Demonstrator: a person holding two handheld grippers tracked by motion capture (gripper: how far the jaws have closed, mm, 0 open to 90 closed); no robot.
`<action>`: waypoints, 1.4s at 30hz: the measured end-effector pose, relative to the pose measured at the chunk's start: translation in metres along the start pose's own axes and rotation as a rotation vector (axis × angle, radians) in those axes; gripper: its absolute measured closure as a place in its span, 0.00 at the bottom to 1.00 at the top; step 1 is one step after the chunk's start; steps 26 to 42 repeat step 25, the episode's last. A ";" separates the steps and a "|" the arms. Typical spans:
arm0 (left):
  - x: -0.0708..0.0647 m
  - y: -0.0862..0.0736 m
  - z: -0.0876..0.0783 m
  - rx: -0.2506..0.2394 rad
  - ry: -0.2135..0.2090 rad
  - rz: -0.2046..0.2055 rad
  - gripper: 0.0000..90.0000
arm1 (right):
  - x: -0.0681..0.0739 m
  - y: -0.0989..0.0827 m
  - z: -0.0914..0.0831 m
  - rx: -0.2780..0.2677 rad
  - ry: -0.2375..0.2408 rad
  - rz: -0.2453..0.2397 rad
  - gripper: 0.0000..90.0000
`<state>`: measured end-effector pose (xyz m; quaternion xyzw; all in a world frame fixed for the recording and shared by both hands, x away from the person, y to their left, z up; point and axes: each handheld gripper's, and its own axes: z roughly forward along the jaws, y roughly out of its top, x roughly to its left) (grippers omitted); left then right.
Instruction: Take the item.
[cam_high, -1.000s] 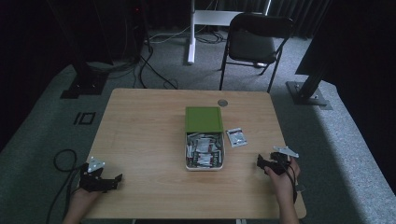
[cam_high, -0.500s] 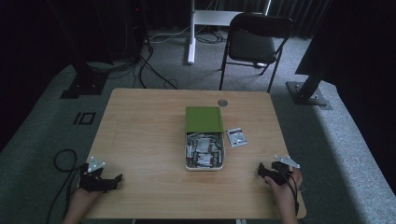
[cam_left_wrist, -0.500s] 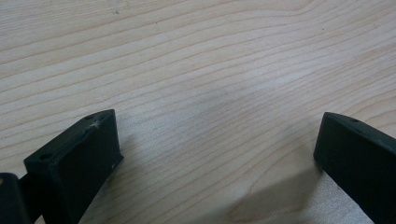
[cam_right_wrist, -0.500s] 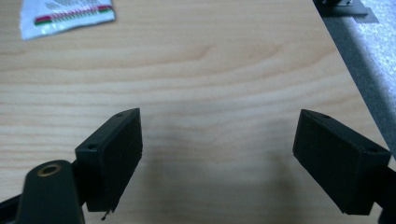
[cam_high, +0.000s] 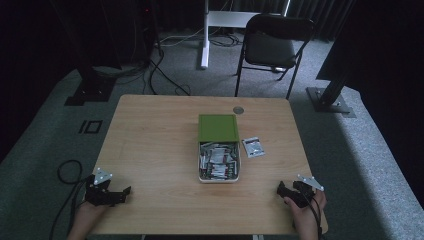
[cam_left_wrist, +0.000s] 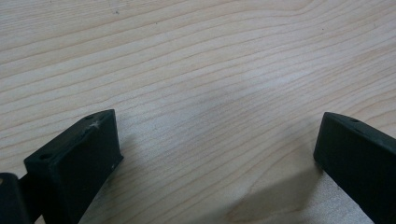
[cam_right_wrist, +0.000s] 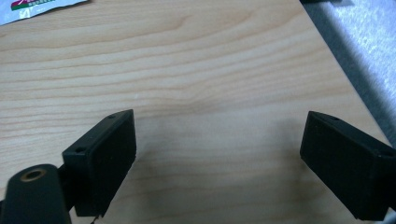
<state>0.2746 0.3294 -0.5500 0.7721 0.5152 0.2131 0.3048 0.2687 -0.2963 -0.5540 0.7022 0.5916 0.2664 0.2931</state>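
An open tin with a green lid folded back sits at the middle of the wooden table; several small packets lie inside it. One loose packet lies just right of the tin, and its edge shows at the top of the right gripper view. My left gripper rests at the table's front left corner, open over bare wood. My right gripper sits at the front right corner, open, with nothing between its jaws.
A small round grommet is set into the table's far edge. Beyond the table stand a black folding chair and a white desk leg. The table's right edge runs close to my right gripper.
My right gripper has drawn back toward the front right corner of the table. The left gripper has stayed where it was.
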 end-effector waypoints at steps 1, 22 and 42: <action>0.000 0.000 0.000 0.000 0.000 0.000 0.01 | 0.000 -0.001 0.001 0.011 -0.005 -0.002 0.12; 0.000 0.000 0.000 0.000 0.000 0.000 0.01 | -0.006 -0.006 -0.003 0.003 -0.012 0.008 0.12; 0.000 0.000 0.000 0.000 0.000 0.000 0.01 | -0.006 -0.006 -0.003 0.005 0.000 -0.002 0.12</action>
